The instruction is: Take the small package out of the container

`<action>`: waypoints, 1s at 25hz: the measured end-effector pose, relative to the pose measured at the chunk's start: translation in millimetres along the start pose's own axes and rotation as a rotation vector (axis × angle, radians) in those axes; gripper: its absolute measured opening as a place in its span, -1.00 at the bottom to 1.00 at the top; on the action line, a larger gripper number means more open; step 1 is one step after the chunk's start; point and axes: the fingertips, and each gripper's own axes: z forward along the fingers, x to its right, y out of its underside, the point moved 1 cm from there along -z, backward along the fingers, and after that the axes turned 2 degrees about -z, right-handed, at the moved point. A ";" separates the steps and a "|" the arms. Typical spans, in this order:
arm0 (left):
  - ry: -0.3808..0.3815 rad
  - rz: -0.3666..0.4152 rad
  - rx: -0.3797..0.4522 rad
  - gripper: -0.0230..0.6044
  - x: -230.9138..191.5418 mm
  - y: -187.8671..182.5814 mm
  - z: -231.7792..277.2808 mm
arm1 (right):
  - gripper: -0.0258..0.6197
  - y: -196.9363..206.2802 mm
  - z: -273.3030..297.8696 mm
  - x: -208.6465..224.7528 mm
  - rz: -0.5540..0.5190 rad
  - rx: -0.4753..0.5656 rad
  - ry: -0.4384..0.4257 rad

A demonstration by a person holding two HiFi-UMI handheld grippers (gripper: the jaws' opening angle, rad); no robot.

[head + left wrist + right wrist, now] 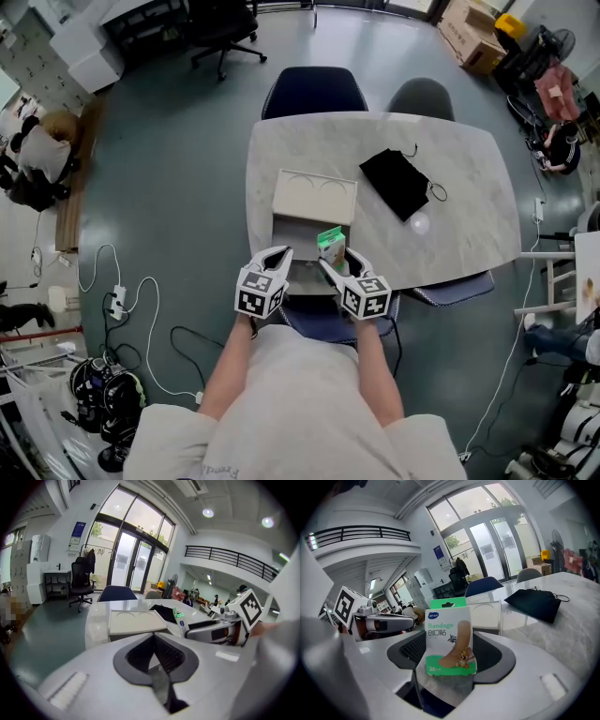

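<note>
1. A pale marble table (469,220) stands on a grey floor, with two chairs tucked in at its far side.
2. At the near edge, the left gripper (279,255) hovers by the container's left front corner. Its jaws are pressed together with nothing between them.
3. The container (314,199), a beige cardboard box, sits near the table's near-left edge. Its lid is folded back flat and its inside is open to view.
4. The small package (331,248), a green-and-white bandage box, stands upright over the container's right side. Whether its lower edge has cleared the rim I cannot tell.
5. The right gripper (330,265) is clamped on the package's lower part.
6. Further right, well apart from the container, a black pouch (397,183) lies flat on the marble.
</note>
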 end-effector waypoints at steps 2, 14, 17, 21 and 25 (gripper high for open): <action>0.003 0.000 -0.005 -0.76 -0.3 1.7 1.2 | 0.04 0.6 0.8 0.0 0.003 0.001 -0.003; 0.017 0.003 -0.016 -0.76 -0.3 6.3 0.6 | 0.04 2.1 -0.4 -0.8 0.015 0.005 0.003; 0.017 0.003 -0.015 -0.76 -1.8 6.6 -2.0 | 0.04 2.6 -0.5 -3.0 0.013 0.004 0.005; 0.013 -0.002 -0.014 -0.76 -4.1 7.5 -6.0 | 0.04 3.8 -1.1 -4.8 0.010 0.002 0.008; 0.013 -0.005 -0.013 -0.76 -6.8 8.1 -6.0 | 0.04 2.6 -0.4 -2.9 0.014 0.008 0.017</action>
